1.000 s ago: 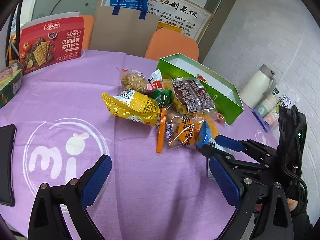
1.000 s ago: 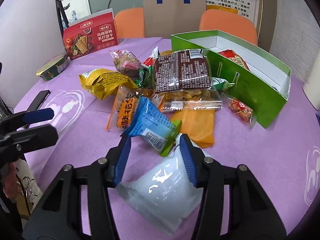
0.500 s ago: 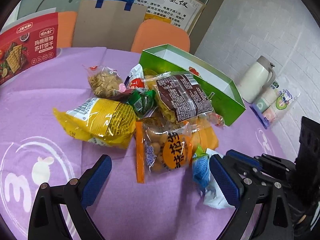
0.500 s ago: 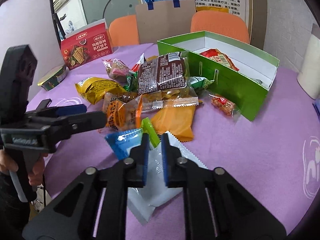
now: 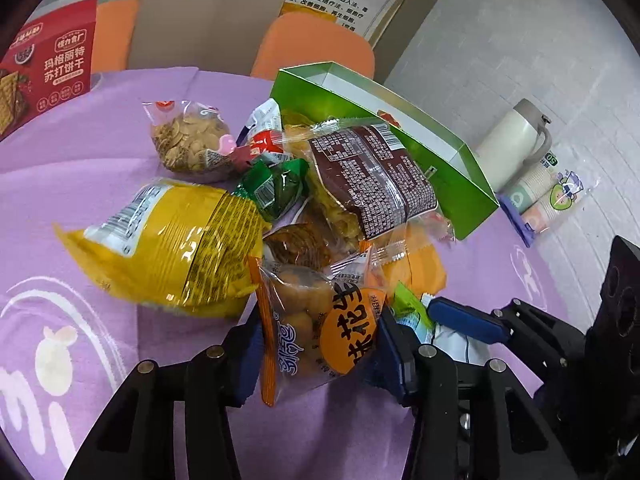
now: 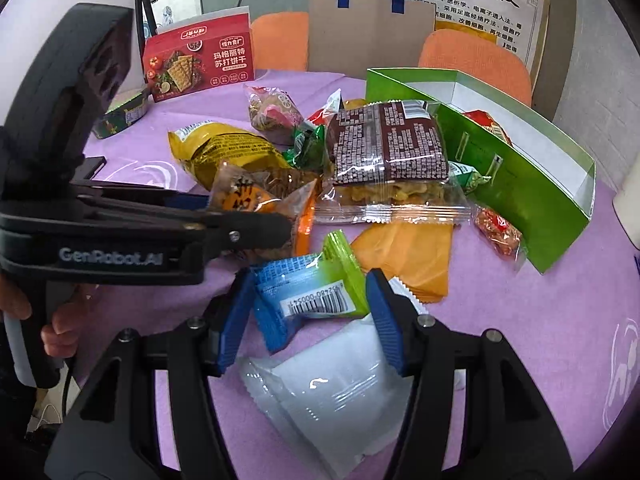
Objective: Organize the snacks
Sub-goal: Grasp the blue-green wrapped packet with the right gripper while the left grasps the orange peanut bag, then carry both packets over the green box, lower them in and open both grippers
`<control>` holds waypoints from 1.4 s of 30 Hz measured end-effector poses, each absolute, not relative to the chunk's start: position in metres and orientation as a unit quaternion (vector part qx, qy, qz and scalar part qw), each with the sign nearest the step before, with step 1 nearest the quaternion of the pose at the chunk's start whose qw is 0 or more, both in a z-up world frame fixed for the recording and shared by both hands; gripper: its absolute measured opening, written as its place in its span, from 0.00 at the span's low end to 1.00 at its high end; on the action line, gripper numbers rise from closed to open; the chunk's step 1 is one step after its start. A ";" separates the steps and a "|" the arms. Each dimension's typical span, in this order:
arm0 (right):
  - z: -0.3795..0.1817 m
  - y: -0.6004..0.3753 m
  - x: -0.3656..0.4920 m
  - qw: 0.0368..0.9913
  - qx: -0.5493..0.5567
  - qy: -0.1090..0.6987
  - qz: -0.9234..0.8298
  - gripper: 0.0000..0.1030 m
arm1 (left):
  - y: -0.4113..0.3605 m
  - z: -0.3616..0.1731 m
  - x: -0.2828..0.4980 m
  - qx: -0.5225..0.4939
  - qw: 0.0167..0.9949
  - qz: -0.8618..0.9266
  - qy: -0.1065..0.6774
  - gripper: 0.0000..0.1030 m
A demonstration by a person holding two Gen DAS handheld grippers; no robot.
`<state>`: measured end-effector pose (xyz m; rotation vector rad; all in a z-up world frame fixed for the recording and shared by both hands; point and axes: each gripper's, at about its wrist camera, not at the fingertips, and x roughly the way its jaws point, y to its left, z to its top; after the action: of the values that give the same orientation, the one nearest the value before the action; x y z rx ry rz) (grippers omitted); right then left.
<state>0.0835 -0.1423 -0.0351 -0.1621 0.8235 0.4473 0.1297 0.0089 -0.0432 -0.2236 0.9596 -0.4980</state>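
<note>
Left tool [image 5: 318,348]: closed against both sides of clear packet with orange label [image 5: 320,328], at near edge of snack pile; contact on far pad partly hidden, grip probably firm. Directly ahead of left tool: yellow bag [image 5: 168,244] to its left, brown-label biscuit pack [image 5: 372,184] beyond, green box [image 5: 400,128] open further ahead to the right.

Right tool [image 6: 310,320]: jaws part-way in, flanking blue-and-green packet [image 6: 308,292]; pads touching or just beside its two ends, cannot tell whether clamped. Translucent white pouch [image 6: 332,392] lying flat on purple surface [image 6: 540,320] below and between right tool's arms. Orange flat sachet [image 6: 412,256] just ahead to the right. Left tool seen from right wrist camera crossing in from the left, tips at the orange-label packet. Hand [image 6: 60,320] on its grip.
</note>
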 end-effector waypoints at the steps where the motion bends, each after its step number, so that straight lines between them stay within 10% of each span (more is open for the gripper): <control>1: -0.035 -0.142 0.084 0.889 -0.079 0.396 0.217 0.57 | 0.014 -0.043 0.125 -0.106 0.853 -0.231 0.456 0.49; 15: -0.047 -0.127 0.095 0.868 -0.090 0.422 0.247 0.57 | 0.045 -0.039 0.105 -0.114 0.861 -0.204 0.452 0.60; 17: -0.048 -0.122 0.097 0.864 -0.092 0.427 0.250 0.41 | 0.046 -0.041 0.107 -0.117 0.860 -0.197 0.456 0.60; 23: -0.050 -0.123 0.095 0.866 -0.085 0.426 0.247 0.37 | 0.043 -0.044 0.108 -0.108 0.863 -0.194 0.454 0.60; 27: -0.044 -0.132 0.090 0.871 -0.067 0.423 0.241 0.31 | 0.040 -0.039 0.102 -0.108 0.861 -0.202 0.454 0.45; 42: 0.054 -0.226 0.090 0.939 0.023 0.302 0.163 0.30 | -0.011 0.071 0.115 -0.073 0.888 -0.282 0.355 0.45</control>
<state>0.0898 -0.2260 0.0540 0.0474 0.6176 0.3333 0.1151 -0.0115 0.0709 -0.1525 0.7385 -0.5852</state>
